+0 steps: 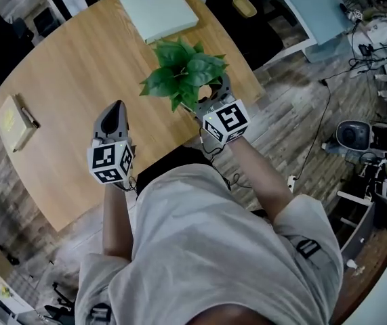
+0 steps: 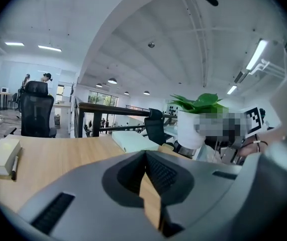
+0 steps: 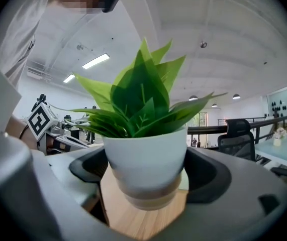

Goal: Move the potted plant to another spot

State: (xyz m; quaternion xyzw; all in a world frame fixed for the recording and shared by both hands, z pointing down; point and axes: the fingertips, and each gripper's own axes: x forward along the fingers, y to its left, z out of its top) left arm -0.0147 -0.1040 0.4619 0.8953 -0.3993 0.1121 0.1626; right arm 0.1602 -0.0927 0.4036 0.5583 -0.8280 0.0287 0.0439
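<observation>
The potted plant (image 1: 183, 73), green leaves in a white pot, stands near the right edge of the round wooden table (image 1: 78, 66). My right gripper (image 1: 209, 93) reaches in from the near side, its jaws pressed against both sides of the pot (image 3: 146, 159). In the right gripper view the pot fills the space between the jaws of the right gripper (image 3: 146, 182), with wood showing under its base. My left gripper (image 1: 116, 108) lies to the plant's left over the table's front part, shut and empty. From the left gripper (image 2: 146, 157) the plant (image 2: 196, 119) appears at the right.
A pale green flat case (image 1: 156, 7) lies at the table's far side. A notebook with a pen (image 1: 15, 120) lies at the left edge. A small yellow object (image 1: 245, 5) is off the table beyond. Cables and devices (image 1: 369, 141) crowd the floor at right. An office chair (image 2: 35, 114) stands behind the table.
</observation>
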